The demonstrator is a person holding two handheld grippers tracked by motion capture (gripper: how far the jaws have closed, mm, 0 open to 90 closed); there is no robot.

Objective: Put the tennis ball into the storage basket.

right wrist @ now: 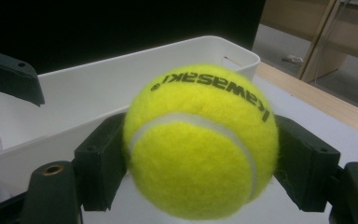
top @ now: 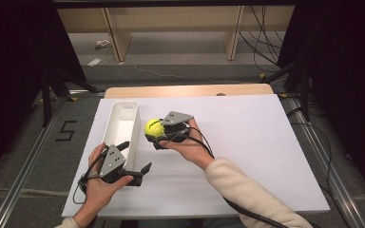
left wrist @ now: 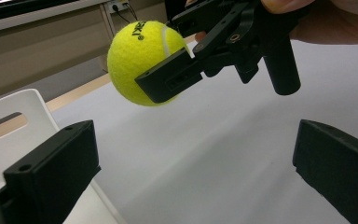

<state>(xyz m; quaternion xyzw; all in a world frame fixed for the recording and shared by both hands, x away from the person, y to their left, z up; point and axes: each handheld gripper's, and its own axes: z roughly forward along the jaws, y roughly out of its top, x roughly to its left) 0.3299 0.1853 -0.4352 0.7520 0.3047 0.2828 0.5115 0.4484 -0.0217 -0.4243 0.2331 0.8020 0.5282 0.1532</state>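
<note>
right tongs (top: 155, 134) clamp the tennis ball (top: 153, 128); left tongs (top: 136, 157) gape apart beside the bin (top: 119, 124).

My view: white-topped table (top: 266, 142) on grey floor (top: 38, 156), wooden shelving (top: 171, 28) behind, dark curtains (top: 9, 57) flanking

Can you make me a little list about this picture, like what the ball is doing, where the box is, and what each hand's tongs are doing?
ball: yellow tennis ball, black lettering, lifted off the table
right tongs: shut on the ball, jaws pressing its two sides
left tongs: open, holding nothing, near the bin's close end
bin: long white bin, nothing seen inside, just left of the ball
table: white board, wooden edge at the far side
likely next: ball probably goes into the bin
</note>
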